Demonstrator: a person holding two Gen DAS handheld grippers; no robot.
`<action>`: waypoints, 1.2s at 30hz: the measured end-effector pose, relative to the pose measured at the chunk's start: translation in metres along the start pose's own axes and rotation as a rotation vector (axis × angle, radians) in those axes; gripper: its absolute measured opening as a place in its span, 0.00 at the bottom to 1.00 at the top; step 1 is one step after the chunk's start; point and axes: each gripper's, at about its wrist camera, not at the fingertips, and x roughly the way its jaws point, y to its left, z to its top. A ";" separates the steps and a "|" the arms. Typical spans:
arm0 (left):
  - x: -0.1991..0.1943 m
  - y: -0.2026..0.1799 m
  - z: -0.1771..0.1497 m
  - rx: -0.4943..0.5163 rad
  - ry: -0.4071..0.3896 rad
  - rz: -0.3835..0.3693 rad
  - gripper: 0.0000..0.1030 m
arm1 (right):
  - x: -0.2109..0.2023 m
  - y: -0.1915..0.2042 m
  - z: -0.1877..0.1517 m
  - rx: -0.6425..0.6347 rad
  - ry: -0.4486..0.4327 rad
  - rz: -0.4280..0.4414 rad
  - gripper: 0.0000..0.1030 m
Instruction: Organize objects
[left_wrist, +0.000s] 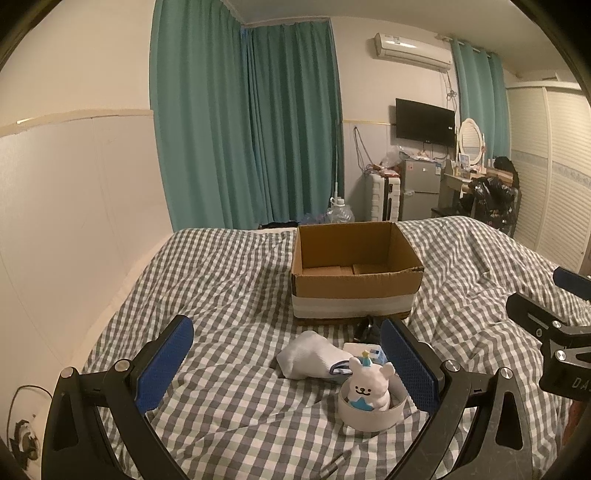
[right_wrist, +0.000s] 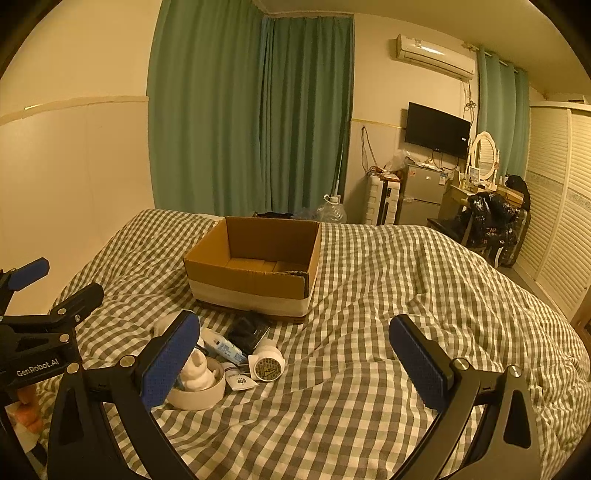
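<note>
An open cardboard box (left_wrist: 356, 275) with a white band stands on the checked bed; it also shows in the right wrist view (right_wrist: 255, 269). In front of it lies a small pile: a white bear toy (left_wrist: 369, 386) in a white round tub (left_wrist: 369, 415), a rolled white sock (left_wrist: 314, 356), a small white-blue carton (left_wrist: 364, 349). The right wrist view adds a white tube (right_wrist: 223, 347), a round jar (right_wrist: 266, 365) on its side and a black packet (right_wrist: 247, 332). My left gripper (left_wrist: 288, 363) is open above the pile. My right gripper (right_wrist: 295, 363) is open, right of the pile.
The checked bedspread (right_wrist: 388, 295) is rumpled, with a raised fold to the right. A cream wall (left_wrist: 74, 203) runs along the bed's left side. Green curtains, a fridge, a TV and a dresser stand beyond the bed's far end.
</note>
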 end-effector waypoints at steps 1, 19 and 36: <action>0.001 0.000 0.000 -0.004 0.004 -0.002 1.00 | 0.000 0.000 0.000 -0.001 0.002 0.001 1.00; 0.047 0.004 0.012 0.024 0.131 -0.008 1.00 | 0.034 0.000 0.012 -0.035 0.073 0.032 1.00; 0.152 0.005 -0.031 0.053 0.374 -0.040 1.00 | 0.180 0.011 -0.038 -0.079 0.456 0.107 0.86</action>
